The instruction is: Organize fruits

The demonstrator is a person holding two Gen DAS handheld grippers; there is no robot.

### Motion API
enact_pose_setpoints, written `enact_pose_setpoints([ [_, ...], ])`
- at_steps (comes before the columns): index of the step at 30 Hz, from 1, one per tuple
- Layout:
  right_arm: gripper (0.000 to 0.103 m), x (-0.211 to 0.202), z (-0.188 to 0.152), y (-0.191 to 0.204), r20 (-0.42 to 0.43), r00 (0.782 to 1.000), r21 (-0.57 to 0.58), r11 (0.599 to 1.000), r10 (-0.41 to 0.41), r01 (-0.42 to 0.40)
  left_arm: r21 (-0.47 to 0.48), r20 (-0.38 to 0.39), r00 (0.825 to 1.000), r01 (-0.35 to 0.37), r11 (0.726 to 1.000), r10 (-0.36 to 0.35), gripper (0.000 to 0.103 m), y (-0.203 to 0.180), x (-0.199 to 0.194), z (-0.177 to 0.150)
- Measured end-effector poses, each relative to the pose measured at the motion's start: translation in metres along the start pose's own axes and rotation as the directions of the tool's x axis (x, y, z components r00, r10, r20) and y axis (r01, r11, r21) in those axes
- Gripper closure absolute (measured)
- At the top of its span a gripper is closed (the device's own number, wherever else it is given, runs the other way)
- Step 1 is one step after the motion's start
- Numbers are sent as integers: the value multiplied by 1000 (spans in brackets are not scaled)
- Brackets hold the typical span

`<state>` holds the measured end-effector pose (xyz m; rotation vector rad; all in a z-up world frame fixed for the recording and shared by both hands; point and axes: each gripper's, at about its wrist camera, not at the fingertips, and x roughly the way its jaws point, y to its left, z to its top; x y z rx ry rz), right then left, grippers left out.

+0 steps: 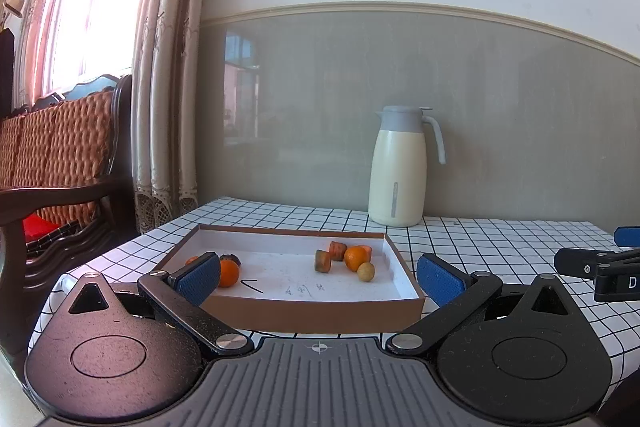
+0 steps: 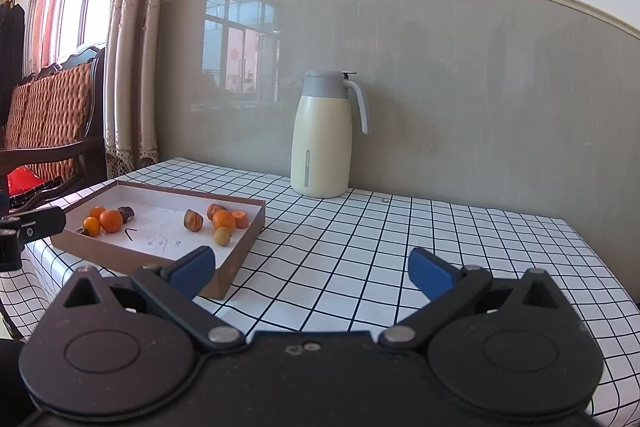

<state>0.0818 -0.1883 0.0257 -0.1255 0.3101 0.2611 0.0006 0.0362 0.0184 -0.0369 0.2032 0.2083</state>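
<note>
A shallow brown box (image 1: 320, 311) (image 2: 236, 261) with a white floor holds two clusters of fruit. On its left lie oranges (image 1: 229, 273) (image 2: 111, 220) and a dark fruit (image 2: 127, 213). On its right sit an orange (image 1: 355, 258) (image 2: 224, 219), carrot-like chunks (image 1: 337, 250) (image 2: 240, 219), a brownish piece (image 1: 322, 261) (image 2: 193, 219) and a small tan fruit (image 1: 366, 271) (image 2: 222, 237). My left gripper (image 1: 320, 281) hangs open just before the box's near wall. My right gripper (image 2: 312, 269) is open and empty over the cloth right of the box.
A cream thermos jug (image 1: 397, 167) (image 2: 322, 135) stands at the back by the wall. The table wears a white checked cloth (image 2: 400, 247). A wooden armchair (image 1: 60, 163) and curtains (image 1: 168, 67) are at the left. The right gripper's body (image 1: 600, 267) shows at the left wrist view's right edge.
</note>
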Motion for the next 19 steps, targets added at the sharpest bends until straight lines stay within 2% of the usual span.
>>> enact_pose_setpoints([
  [14, 6, 0, 0, 0, 0, 1000, 0, 1000, 0, 0, 1, 6, 1000, -10, 1000, 10, 0, -1, -1, -2],
  [19, 6, 0, 0, 0, 1, 1000, 0, 1000, 0, 0, 14, 40, 999, -21, 1000, 20, 0, -3, -6, -2],
])
